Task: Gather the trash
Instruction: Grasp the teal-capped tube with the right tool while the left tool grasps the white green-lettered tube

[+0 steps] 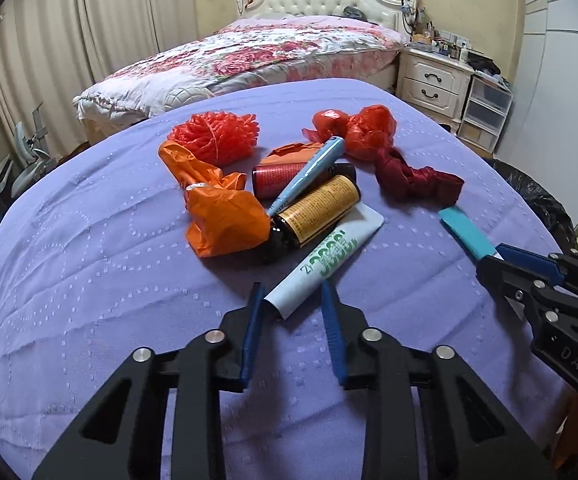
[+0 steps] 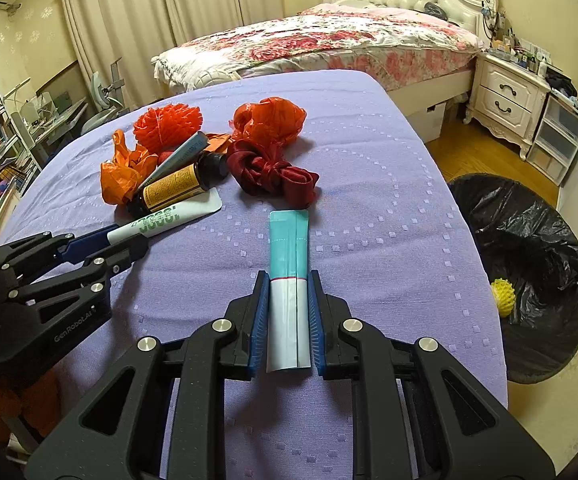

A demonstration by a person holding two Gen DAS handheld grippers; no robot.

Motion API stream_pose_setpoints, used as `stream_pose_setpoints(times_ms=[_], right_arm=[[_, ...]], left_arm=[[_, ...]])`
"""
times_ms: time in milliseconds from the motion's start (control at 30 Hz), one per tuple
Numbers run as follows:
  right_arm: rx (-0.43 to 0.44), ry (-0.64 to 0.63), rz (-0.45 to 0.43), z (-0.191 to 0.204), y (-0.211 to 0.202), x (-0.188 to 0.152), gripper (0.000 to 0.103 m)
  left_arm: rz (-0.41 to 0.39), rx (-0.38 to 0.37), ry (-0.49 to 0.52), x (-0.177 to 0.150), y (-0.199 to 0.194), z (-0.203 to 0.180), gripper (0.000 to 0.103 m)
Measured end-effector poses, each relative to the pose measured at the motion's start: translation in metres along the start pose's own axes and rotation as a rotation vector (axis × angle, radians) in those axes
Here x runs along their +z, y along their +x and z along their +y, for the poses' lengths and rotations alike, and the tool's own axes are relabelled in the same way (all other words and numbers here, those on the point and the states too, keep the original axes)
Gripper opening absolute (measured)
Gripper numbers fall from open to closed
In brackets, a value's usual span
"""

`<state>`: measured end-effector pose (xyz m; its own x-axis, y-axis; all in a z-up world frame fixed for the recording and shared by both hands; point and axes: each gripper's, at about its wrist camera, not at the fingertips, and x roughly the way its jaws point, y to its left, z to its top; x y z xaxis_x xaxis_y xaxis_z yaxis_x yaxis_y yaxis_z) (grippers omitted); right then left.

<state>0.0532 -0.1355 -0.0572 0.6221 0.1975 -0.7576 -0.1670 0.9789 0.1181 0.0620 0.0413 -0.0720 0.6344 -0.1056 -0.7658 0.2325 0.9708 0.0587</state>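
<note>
Left view: we look down along the left tongs, close over the purple counter, toward the bed.
Right view: we sit further right, facing the same way.
Shared: the counter's trash pile.

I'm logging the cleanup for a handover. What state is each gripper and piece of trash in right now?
Right gripper: shut on the teal packet.
Left gripper: around the white tube's end, grip uncertain.
Brown bottle: lying on its side, capped.
Blue pen: lying across the bottles.
Orange bag: crumpled.
Dark red ribbon: knotted.
Bin: open, black liner, yellow ball inside.
</note>
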Motion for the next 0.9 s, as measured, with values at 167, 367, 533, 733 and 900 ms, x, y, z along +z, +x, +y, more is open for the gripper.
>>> stream_pose_setpoints(times_ms=[167,367,533,733,900], right_arm=[[-0.002,-0.010,-0.003,0.000,-0.002,-0.002,0.019],[-0.013,-0.030,-0.004,0.002,-0.006,-0.006,0.019],[-0.012,-0.028,-0.004,0.002,-0.006,-0.007,0.019],[-0.012,-0.030,-0.004,0.002,-0.006,-0.008,0.018],[-0.011,-0.027,-0.005,0.002,-0.006,-0.007,0.018]], left_arm=[[-0.013,-0.011,-0.009,-0.006,-0.007,-0.001,0.011],[-0.004,-0.050,-0.047,-0.016,-0.016,-0.001,0.011],[-0.010,-0.008,-0.063,-0.013,-0.014,-0.001,0.030],[-0.001,-0.019,-0.067,-0.002,-0.005,-0.004,0.040],[-0.006,-0.017,-0.017,-0.004,-0.004,-0.013,0.015]])
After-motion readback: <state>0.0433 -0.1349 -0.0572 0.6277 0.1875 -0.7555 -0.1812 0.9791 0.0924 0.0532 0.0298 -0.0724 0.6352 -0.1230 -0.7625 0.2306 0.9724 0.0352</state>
